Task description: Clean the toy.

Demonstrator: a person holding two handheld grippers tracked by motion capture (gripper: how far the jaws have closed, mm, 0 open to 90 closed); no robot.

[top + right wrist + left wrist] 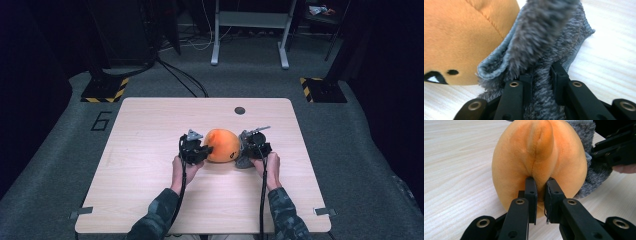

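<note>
A round orange plush toy (222, 145) rests on the wooden table (150, 130), with a grey fuzzy cloth (245, 161) against its right side. My left gripper (204, 151) is at the toy's left side, and in the left gripper view its jaws pinch a fold of the orange plush toy (539, 157) at my left gripper (541, 187). My right gripper (247, 150) is at the toy's right. In the right gripper view my right gripper (541, 75) is shut on a bunch of the grey fuzzy cloth (549, 37), which drapes against the orange plush toy (461, 37).
A small dark round hole (240, 110) marks the table's far side. Beyond the table stand a white frame's legs (216, 50) and yellow-black striped floor bases (105, 90). Cables run across the grey carpet behind the table.
</note>
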